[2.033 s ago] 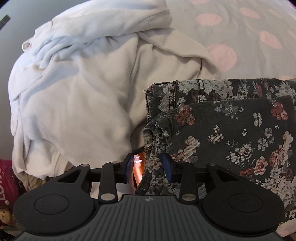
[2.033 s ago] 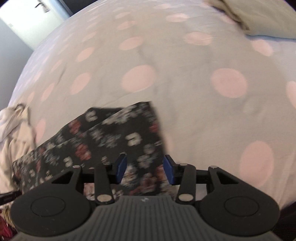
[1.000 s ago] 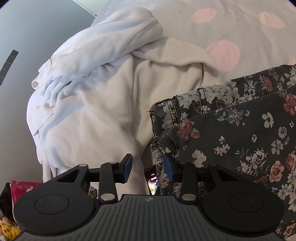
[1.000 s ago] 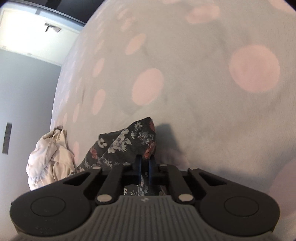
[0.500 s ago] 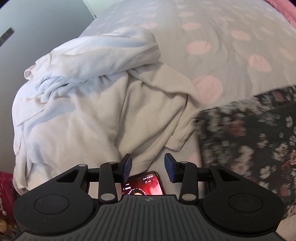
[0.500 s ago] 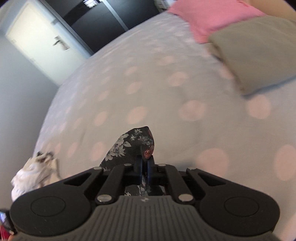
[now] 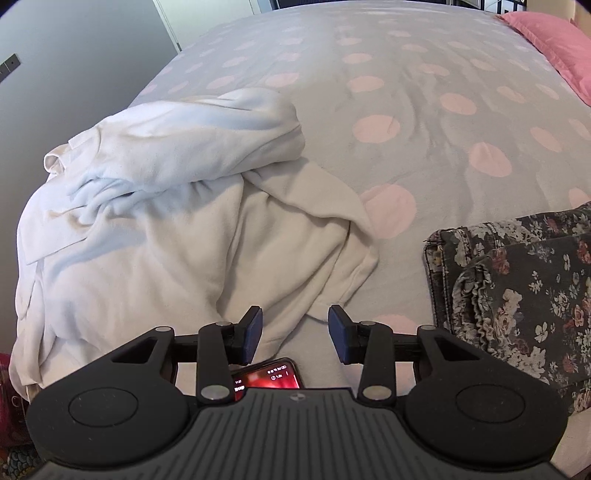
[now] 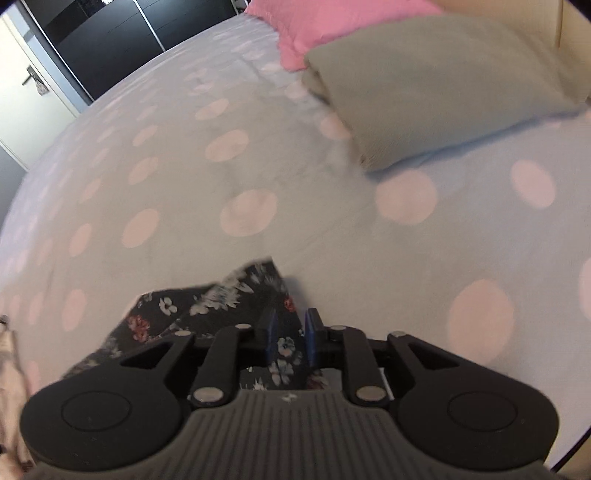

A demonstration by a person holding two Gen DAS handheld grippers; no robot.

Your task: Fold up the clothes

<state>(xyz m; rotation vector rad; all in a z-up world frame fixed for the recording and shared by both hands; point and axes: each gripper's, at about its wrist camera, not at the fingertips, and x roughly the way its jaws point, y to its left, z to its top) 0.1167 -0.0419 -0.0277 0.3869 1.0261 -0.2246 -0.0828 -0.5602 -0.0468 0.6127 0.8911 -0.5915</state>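
In the left wrist view, a crumpled white garment (image 7: 177, 221) fills the left and centre of the frame, heaped on the bed (image 7: 424, 74), whose grey cover bears pink dots. At bottom centre, the left gripper (image 7: 294, 334) hangs over the garment's lower edge with its fingers (image 7: 251, 332) about half open and nothing between them. Just below them a phone (image 7: 269, 376) with a lit red screen peeks out from behind the gripper body. At the right edge lies the floral garment (image 7: 524, 288), dark with small flowers, folded over itself, apart from the white one. A pink pillow (image 7: 554, 40) sits in the upper right corner.

In the right wrist view, which is somewhat blurred, a door (image 8: 33, 103) shows at upper left. The floral garment (image 8: 221, 299) lies at lower centre on the bed (image 8: 258, 155). The right gripper (image 8: 290, 341) has just been opening; its fingers (image 8: 267, 334) stand a little apart with a strip of floral cloth between them, not pressed by the pads. A grey pillow (image 8: 443, 81) and the pink pillow (image 8: 325, 22) lie at upper right.
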